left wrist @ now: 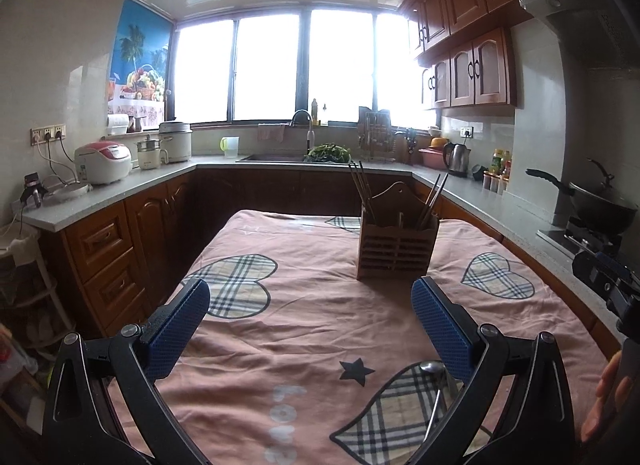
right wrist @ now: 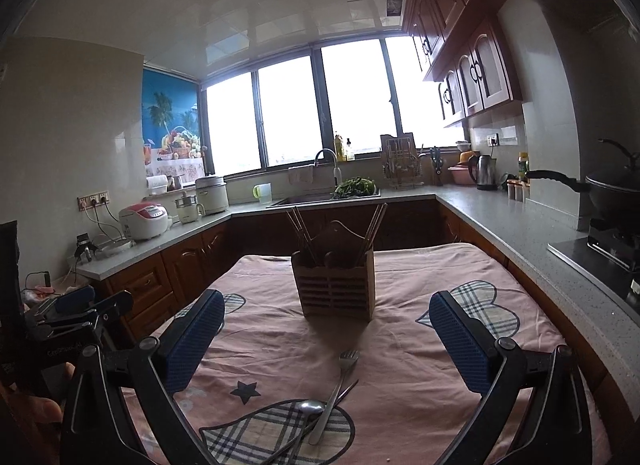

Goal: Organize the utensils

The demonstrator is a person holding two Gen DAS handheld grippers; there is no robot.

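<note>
— Utensils: where do they lie?

— A fork (right wrist: 347, 361), a spoon (right wrist: 310, 408) and at least one thin metal stick lie loose on the pink cloth (right wrist: 400, 365) that covers the bench, on a plaid heart patch at the near edge. The fork's handle crosses just beside the spoon's bowl. In the left wrist view only the spoon (left wrist: 431, 370) shows, partly hidden behind the right-hand finger.

— And the holder?

— A slatted wooden holder (right wrist: 336, 285) stands upright farther back on the cloth, well apart from the loose pieces. Chopsticks (right wrist: 374, 225) lean out of it at both sides. The left wrist view shows the same holder (left wrist: 396, 251) a little right of middle.

— How do the jaws stand?

— Both pairs are released. The right gripper (right wrist: 326, 335) has its blue pads spread wide with nothing between them, above the cloth and short of the holder. The left gripper (left wrist: 310, 313) is likewise spread, grasping nothing.

— Do the two see each other?

— Yes. The left gripper's black frame shows at the left edge of the right wrist view, and a person's hand (left wrist: 608, 397) shows at the right edge of the left wrist view.
</note>
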